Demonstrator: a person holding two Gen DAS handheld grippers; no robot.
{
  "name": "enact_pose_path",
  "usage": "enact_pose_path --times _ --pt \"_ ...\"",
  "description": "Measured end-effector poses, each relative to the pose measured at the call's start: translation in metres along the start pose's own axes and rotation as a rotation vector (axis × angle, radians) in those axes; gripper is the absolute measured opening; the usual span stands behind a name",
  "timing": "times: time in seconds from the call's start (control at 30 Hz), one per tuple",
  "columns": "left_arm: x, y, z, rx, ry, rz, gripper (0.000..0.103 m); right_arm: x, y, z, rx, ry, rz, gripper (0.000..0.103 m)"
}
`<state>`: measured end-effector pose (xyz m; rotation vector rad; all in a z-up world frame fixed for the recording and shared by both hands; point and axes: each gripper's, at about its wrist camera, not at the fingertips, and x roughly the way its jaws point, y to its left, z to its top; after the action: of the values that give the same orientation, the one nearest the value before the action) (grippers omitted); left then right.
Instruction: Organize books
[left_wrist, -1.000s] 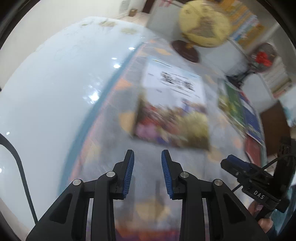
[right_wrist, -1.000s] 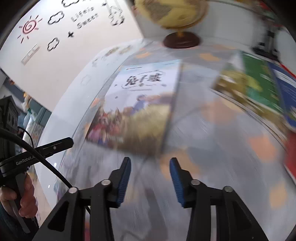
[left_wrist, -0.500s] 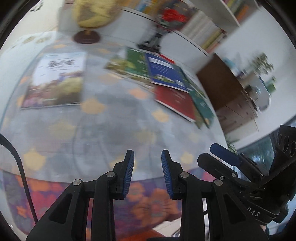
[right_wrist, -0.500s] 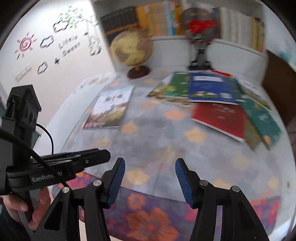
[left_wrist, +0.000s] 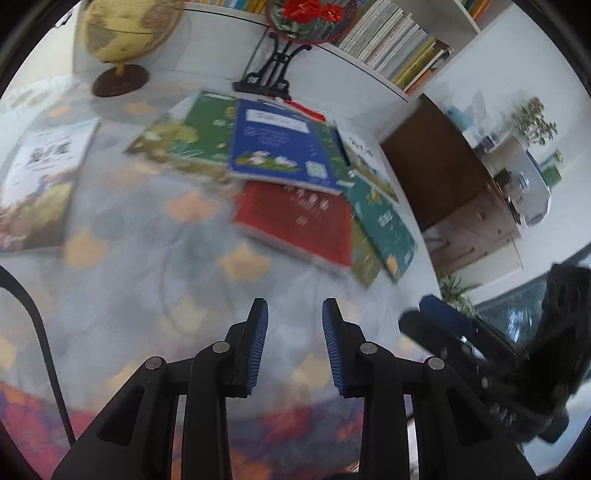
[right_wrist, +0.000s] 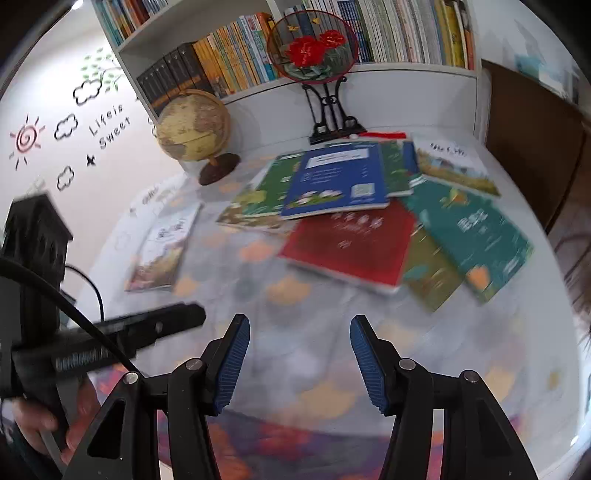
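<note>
Across the far half of the tabletop (right_wrist: 258, 332), under its grey cloth with orange patches, a loose heap of books lies fanned out. On top sits a blue book (right_wrist: 334, 182), overlapping a green book (right_wrist: 271, 184) to its left and a red book (right_wrist: 351, 243) nearer the viewer. To the right a teal book (right_wrist: 476, 236) slants over an olive-covered one, and a white-topped picture book (right_wrist: 450, 164) lies at the far right. Well apart, at the left, a single picture book (right_wrist: 162, 247) lies alone. Behind the heap stand a globe (right_wrist: 194, 127) and a round red-flowered fan on a black stand (right_wrist: 314, 51), before a bookshelf (right_wrist: 388, 33).

Both pairs of tongs hang over the near edge, touching nothing. The left tongs (left_wrist: 294, 345) stand narrowly parted, with nothing between them. The right tongs (right_wrist: 300, 363) gape wider, also holding nothing. A hand (right_wrist: 40, 424) grips the left handle.
</note>
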<state>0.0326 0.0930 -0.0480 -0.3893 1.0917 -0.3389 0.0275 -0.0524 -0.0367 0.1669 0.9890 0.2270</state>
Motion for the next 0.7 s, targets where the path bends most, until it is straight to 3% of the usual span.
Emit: enact_pose_path --times 0.17,0.37,0.5,0.7 --pt "0.043 -0.036 0.023 -0.022 0.011 0.071 0.028 0.011 -0.071 0.037 -0.040 0.024 0.021 0.055" --pt "0.065 -0.035 0.030 -0.117 0.033 0.130 0.028 0.045 -0.133 0.078 0.010 0.083 0.091 0.055" --pt "0.071 -0.028 0.043 -0.136 0.032 0.156 0.028 0.059 -0.148 0.091 0.039 0.091 0.141 0.055" --pt "0.086 -0.019 0.076 -0.102 0.034 0.177 0.028 0.089 -0.138 0.107 -0.022 0.142 0.142 0.055"
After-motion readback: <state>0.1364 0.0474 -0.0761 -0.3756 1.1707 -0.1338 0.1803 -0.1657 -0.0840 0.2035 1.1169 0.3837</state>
